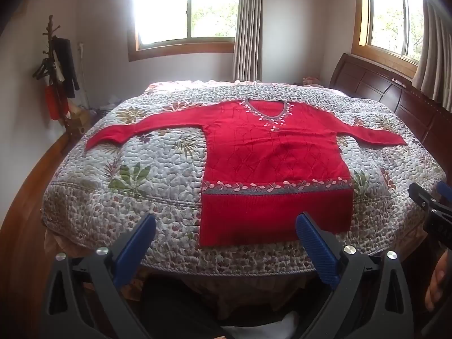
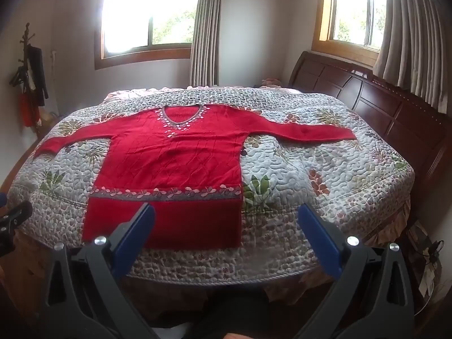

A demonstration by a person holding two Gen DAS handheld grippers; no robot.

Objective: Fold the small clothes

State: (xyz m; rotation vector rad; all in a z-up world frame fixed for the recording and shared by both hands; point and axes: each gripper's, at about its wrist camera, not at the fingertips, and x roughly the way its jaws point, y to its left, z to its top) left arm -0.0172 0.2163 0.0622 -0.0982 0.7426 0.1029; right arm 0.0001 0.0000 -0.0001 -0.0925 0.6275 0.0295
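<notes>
A red knitted sweater [image 1: 271,152] [image 2: 175,152] lies flat and face up on the quilted bed, both sleeves spread out sideways, its neckline at the far side and its hem near the front edge. My left gripper [image 1: 226,223] is open, held above the bed's front edge just short of the hem's left part. My right gripper [image 2: 226,212] is open too, hovering before the hem's right corner. Neither touches the sweater. The right gripper [image 1: 432,200] also shows at the right edge of the left wrist view.
The floral quilt [image 1: 158,175] [image 2: 310,169] covers the whole bed. A dark wooden headboard [image 2: 381,104] runs along the right. A coat rack with hanging clothes [image 1: 59,84] stands at the far left. A hand [image 1: 438,285] shows at the right.
</notes>
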